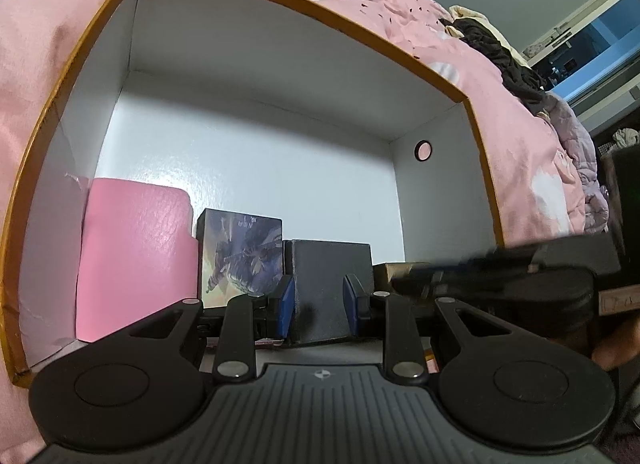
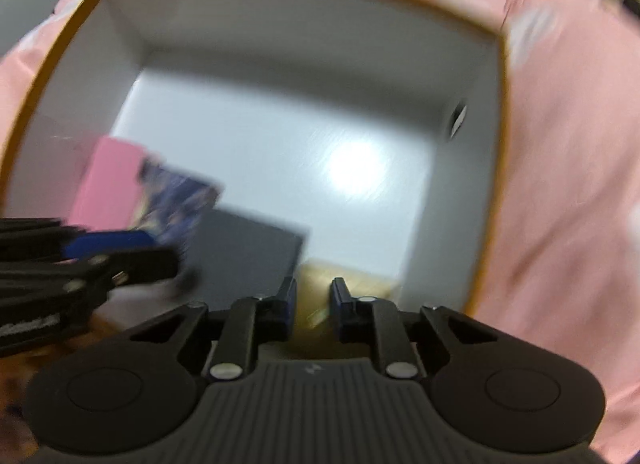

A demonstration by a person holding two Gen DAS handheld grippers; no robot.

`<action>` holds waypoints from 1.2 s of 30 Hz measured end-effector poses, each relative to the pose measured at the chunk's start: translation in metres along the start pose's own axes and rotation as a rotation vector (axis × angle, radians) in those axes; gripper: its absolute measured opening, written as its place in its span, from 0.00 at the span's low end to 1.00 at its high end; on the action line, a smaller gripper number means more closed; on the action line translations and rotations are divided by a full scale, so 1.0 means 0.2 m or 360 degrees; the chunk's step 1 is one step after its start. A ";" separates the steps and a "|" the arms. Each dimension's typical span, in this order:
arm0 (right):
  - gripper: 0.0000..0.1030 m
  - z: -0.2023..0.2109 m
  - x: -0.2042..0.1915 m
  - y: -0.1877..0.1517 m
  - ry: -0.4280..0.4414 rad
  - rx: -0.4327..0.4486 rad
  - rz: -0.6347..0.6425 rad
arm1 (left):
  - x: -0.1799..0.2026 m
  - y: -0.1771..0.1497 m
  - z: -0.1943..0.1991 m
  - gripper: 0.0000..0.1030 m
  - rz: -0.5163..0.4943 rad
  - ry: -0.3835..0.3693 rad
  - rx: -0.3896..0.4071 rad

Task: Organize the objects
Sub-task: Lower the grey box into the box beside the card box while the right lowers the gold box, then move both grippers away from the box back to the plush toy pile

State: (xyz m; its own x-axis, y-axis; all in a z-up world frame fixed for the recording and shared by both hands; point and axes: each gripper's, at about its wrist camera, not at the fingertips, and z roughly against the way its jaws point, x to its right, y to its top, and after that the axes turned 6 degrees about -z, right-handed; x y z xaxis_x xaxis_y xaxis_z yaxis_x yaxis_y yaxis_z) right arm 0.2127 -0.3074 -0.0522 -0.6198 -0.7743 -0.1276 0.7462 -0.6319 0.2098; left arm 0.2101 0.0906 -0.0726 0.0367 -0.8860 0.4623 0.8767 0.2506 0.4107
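Left gripper [image 1: 319,300] is clamping the dark box [image 1: 330,288] inside the orange-rimmed carton [image 1: 120,16] (beside the illustrated box [image 1: 240,256]). Right gripper [image 2: 314,306] is closing on the tan box [image 2: 348,284].

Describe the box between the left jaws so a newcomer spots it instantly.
Find the big orange-rimmed carton with white walls lying on the pink bedding. Along its near wall stands a row of small boxes. The matte black box is third from left, plain, unlike the pink box and illustrated box.
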 end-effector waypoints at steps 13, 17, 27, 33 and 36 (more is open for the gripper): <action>0.19 -0.01 0.02 0.03 -0.0074 0.0127 0.0054 | 0.01 -0.01 0.02 0.28 -0.0033 0.0006 0.0005; 0.21 -0.03 0.02 0.02 -0.0070 0.0147 0.0043 | 0.01 0.00 0.03 0.28 -0.0028 0.0014 0.0002; 0.20 0.05 0.02 -0.03 -0.0040 0.0237 -0.0023 | 0.09 -0.02 0.16 0.28 -0.0122 0.0001 0.0036; 0.24 0.37 -0.03 -0.29 0.0046 0.0650 0.0041 | 0.15 -0.12 0.35 0.28 -0.0202 -0.0029 0.0095; 0.32 0.48 -0.04 -0.46 0.0081 0.0815 0.0028 | 0.18 -0.19 0.44 0.28 -0.0266 -0.0023 0.0104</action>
State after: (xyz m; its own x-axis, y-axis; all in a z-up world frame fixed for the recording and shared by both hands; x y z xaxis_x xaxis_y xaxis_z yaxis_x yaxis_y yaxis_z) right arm 0.1254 -0.2399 0.0231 -0.5860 -0.7936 -0.1638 0.5339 -0.5302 0.6586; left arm 0.1351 0.0827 -0.0022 -0.1143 -0.9118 0.3945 0.8368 0.1257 0.5329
